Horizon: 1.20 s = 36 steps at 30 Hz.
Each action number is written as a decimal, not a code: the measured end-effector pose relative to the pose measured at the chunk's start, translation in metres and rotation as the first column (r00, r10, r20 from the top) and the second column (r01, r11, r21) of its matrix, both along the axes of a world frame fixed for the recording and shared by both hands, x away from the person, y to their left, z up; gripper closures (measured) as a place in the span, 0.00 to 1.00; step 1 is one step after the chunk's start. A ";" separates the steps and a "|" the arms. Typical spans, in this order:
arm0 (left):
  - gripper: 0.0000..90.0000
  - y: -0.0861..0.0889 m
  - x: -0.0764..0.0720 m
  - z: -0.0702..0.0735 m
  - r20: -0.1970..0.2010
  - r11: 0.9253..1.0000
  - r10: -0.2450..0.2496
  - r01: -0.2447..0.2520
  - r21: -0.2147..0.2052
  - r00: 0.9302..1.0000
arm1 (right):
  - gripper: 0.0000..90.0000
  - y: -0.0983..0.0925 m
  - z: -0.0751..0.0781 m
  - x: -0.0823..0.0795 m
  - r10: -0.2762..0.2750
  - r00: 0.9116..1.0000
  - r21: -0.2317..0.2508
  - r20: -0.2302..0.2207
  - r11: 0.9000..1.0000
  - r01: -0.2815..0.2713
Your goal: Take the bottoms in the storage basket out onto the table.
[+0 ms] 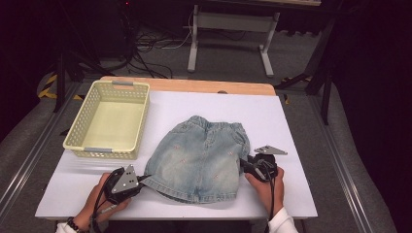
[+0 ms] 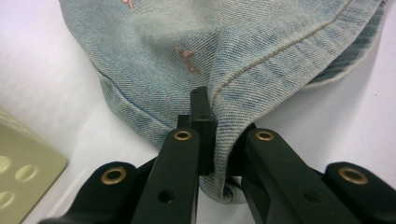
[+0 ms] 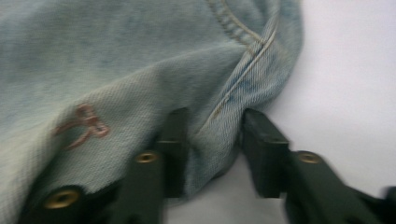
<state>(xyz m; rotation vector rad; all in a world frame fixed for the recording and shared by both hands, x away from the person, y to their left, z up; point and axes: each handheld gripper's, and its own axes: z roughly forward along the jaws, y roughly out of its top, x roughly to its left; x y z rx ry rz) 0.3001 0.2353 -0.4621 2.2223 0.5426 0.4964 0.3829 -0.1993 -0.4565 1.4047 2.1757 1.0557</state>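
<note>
The high view looks forward and down from above the person's edge of the table (image 1: 291, 121), taking in the whole top and the floor beyond. The left gripper view rides low behind its jaws, very close to the shorts (image 2: 261, 51) hem pinched between them, with the basket (image 2: 18, 163) corner left of the jaws. The right gripper view sits equally close, fabric between its jaws. All three share the shorts.
</note>
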 end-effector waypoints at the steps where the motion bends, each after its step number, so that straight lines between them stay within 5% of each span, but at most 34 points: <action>1: 0.96 0.000 0.000 0.000 0.003 1.000 -0.001 0.001 0.002 1.000 | 0.75 -0.001 0.000 0.001 0.009 1.000 0.011 -0.007 1.000 -0.009; 2: 0.96 0.000 0.000 0.000 0.003 1.000 -0.001 0.001 0.002 1.000 | 0.75 -0.001 0.000 0.001 0.009 1.000 0.011 -0.007 1.000 -0.009; 4: 0.96 -0.001 0.000 0.000 -0.003 1.000 -0.002 0.002 -0.004 1.000 | 0.94 -0.003 0.000 0.002 0.044 0.999 0.034 -0.011 0.998 -0.044; 8: 0.96 -0.004 0.000 0.000 0.002 1.000 -0.011 0.011 -0.001 1.000 | 0.95 -0.004 0.004 0.005 0.054 0.998 -0.023 0.018 0.998 -0.053; 14: 0.96 -0.018 0.004 0.003 0.020 0.999 -0.035 0.035 0.003 0.999 | 0.96 -0.016 0.018 0.016 -0.030 0.993 -0.068 0.115 0.997 0.038; 16: 0.96 -0.031 0.007 0.004 0.046 0.999 -0.049 0.048 0.025 0.998 | 0.98 -0.024 0.034 0.021 -0.086 0.975 -0.065 0.206 0.993 0.102; 21: 0.96 -0.049 0.013 0.004 0.056 0.998 -0.051 0.050 0.031 0.997 | 0.98 -0.029 0.049 0.033 -0.124 0.957 -0.046 0.262 0.989 0.141; 32: 0.96 -0.053 0.014 0.000 0.039 0.997 -0.074 0.073 0.038 0.996 | 0.95 -0.034 0.035 0.045 -0.120 0.969 -0.050 0.216 0.990 0.133; 33: 0.96 -0.051 0.011 0.001 0.035 0.997 -0.076 0.075 0.034 0.997 | 0.85 -0.036 0.032 0.040 -0.126 0.970 -0.046 0.208 0.989 0.139; 36: 0.96 -0.047 0.009 0.001 0.031 0.996 -0.083 0.082 0.034 0.996 | 0.77 -0.041 0.032 0.030 -0.128 0.972 -0.039 0.198 0.990 0.139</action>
